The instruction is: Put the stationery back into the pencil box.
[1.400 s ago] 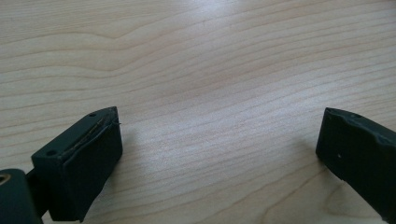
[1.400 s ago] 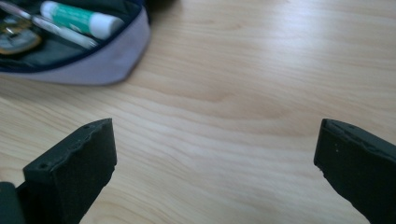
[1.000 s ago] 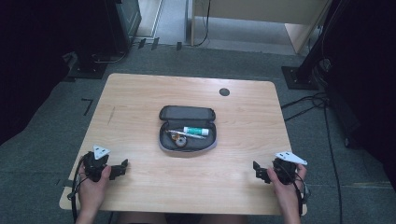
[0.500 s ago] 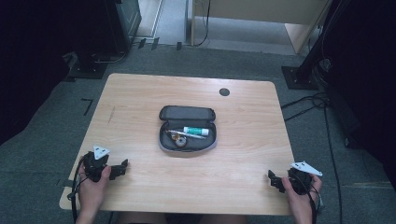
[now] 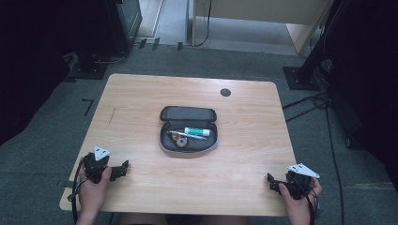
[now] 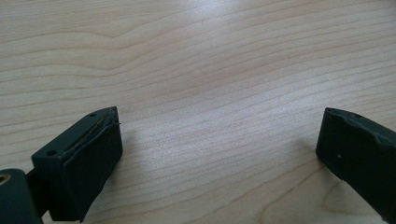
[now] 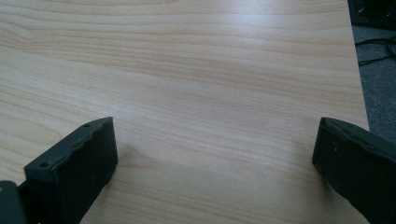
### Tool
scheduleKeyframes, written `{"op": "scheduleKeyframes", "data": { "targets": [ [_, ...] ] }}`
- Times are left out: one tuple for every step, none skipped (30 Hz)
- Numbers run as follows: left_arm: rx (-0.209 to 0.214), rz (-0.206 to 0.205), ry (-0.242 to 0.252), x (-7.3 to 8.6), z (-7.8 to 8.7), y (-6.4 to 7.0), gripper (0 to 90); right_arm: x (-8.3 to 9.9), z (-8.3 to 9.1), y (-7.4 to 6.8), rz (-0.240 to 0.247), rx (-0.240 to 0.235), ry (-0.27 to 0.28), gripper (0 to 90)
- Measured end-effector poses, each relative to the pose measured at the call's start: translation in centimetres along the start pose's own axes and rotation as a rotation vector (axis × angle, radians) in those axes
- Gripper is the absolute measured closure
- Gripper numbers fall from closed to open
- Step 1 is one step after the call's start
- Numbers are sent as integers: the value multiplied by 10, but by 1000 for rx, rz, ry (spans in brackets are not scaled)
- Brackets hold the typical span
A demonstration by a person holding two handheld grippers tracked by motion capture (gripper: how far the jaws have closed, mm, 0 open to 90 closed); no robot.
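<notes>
1. The left gripper (image 5: pixel 123 168) rests low over the table (image 5: pixel 141 93) at its near left corner, jaws spread wide with only bare wood between them.
2. The right gripper (image 5: pixel 272 183) sits at the near right corner, jaws likewise spread and empty.
3. One open pencil case (image 5: pixel 188 131) lies well ahead of both sets of fingers, roughly midway between them, lid folded back so its contents can be reached.
4. Inside it: one white tube with a green cap (image 5: pixel 196 132), one thin pen-like item (image 5: pixel 174 133) and one small round object (image 5: pixel 179 140), too small to identify.
5. Both grippers seem parked clear of the case, probably ready to approach it.
</notes>
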State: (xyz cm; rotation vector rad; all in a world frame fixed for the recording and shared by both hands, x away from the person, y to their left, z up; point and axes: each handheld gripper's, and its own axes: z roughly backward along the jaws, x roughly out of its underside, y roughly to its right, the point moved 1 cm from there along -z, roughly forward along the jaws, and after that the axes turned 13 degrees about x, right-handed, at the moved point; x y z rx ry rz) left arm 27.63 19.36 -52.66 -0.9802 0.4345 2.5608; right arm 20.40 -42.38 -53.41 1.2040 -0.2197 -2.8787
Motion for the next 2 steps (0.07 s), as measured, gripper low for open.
{"op": "scheduleKeyframes", "data": {
  "targets": [
    [0, 1, 1, 0, 0, 0, 6, 0, 0, 0, 0, 0, 0, 0],
    [0, 1, 1, 0, 0, 0, 6, 0, 0, 0, 0, 0, 0, 0]
  ]
}}
